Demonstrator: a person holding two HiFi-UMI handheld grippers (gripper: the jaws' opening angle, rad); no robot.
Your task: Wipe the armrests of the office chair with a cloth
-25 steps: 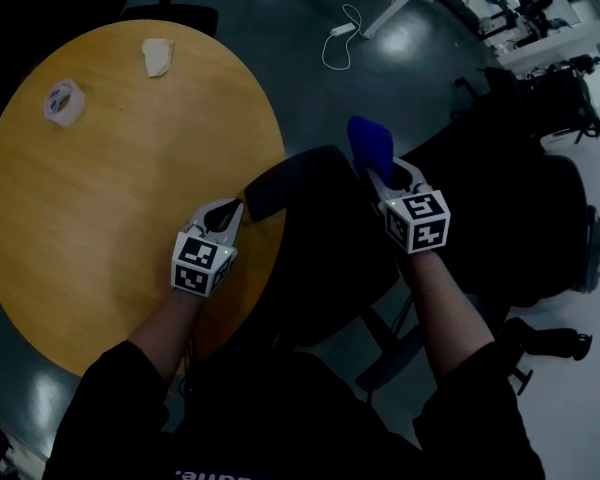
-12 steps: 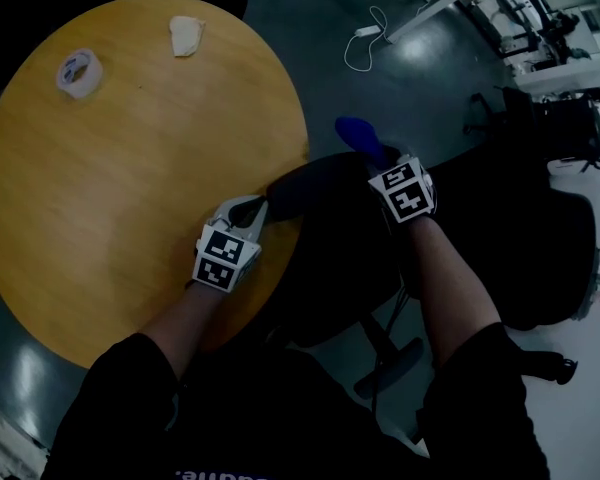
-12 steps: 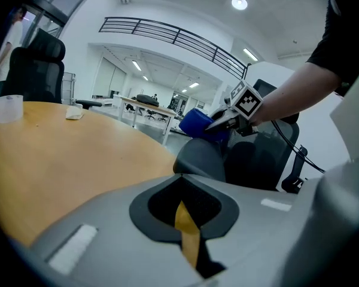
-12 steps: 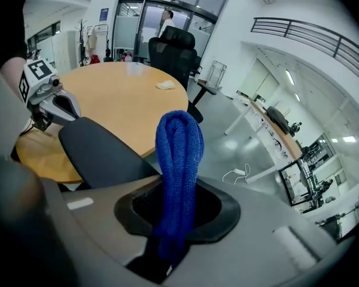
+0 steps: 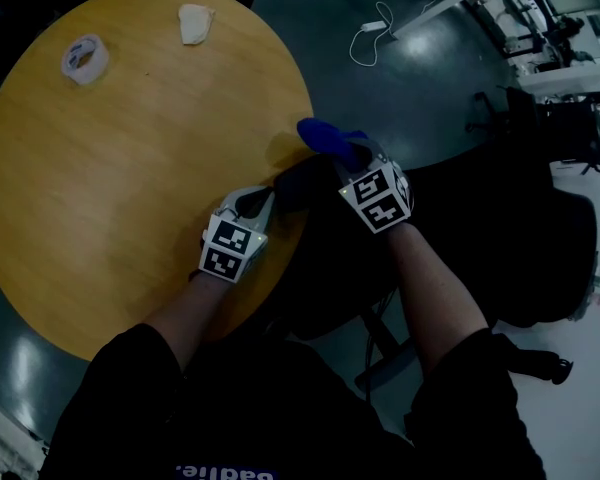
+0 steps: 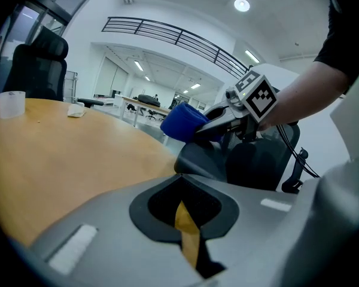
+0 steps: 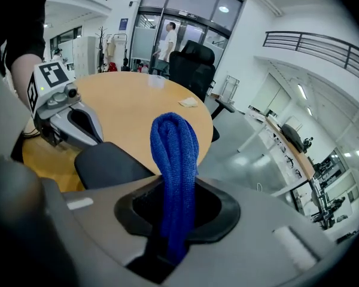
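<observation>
Both bare forearms reach forward from dark sleeves, bringing the two grippers close together. The left gripper points far and slightly right, its jaws drawn almost together with nothing between them. The right gripper angles to the far left, jaws clamped on a blue cloth that bulges beyond the tips.

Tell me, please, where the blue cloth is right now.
The blue cloth is clamped in the right gripper, near the middle of the head view, just above the dark armrest by the right edge of the round table.
</observation>
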